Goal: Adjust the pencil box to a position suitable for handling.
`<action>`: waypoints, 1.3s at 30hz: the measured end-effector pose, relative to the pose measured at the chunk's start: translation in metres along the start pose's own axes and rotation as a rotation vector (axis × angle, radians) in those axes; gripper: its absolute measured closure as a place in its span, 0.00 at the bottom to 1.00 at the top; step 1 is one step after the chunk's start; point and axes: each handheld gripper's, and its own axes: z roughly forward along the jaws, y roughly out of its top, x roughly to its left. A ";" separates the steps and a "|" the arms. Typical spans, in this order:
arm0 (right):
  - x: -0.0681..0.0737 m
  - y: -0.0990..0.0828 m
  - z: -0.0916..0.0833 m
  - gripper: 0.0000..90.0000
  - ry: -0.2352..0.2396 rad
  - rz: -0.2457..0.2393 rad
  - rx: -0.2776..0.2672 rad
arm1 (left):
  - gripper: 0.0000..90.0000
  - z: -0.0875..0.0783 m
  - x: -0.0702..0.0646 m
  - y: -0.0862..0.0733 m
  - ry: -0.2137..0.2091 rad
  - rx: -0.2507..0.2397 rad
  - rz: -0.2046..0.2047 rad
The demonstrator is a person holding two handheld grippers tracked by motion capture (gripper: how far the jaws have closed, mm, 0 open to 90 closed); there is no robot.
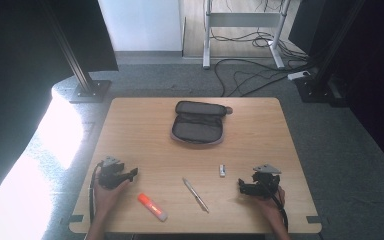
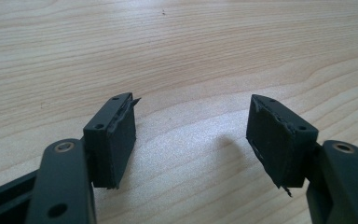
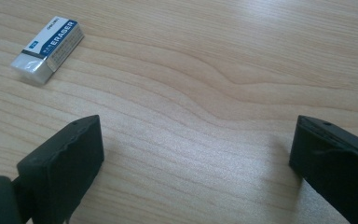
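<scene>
An open grey pencil case (image 1: 198, 128) lies at the far middle of the wooden table (image 1: 145, 125). Nearer me lie a white eraser (image 1: 222, 170), a silver pen (image 1: 195, 194) and an orange-and-white glue stick or marker (image 1: 152, 206). My left gripper (image 1: 132, 173) rests low at the near left, held by a hand, jaws wide apart over bare wood (image 2: 191, 140). My right gripper (image 1: 241, 185) sits at the near right, open as well; in its own view the eraser (image 3: 47, 43) lies ahead to the left, well clear of the midpoint between its tips (image 3: 196, 140).
Grey carpet surrounds the table. Black frame posts (image 1: 87, 82) stand at the far left and far right. A white desk frame (image 1: 242, 30) and loose cables (image 1: 250, 75) lie on the floor behind. Bright light falls on the floor at the left.
</scene>
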 end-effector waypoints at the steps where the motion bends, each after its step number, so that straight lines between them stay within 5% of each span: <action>1: 0.000 0.000 0.000 0.02 0.001 -0.001 0.000 | 0.37 0.000 0.000 0.000 0.003 0.001 0.004; 19: -0.004 -0.003 -0.004 0.09 -0.018 0.018 -0.016 | 0.36 0.002 0.000 0.002 0.002 0.003 0.007; 28: -0.010 -0.006 -0.007 0.13 -0.045 0.043 -0.022 | 0.37 0.003 0.004 0.003 -0.030 -0.007 -0.023; 39: -0.010 -0.006 -0.007 0.14 -0.049 0.046 -0.026 | 0.37 0.004 0.002 0.004 -0.008 -0.003 -0.010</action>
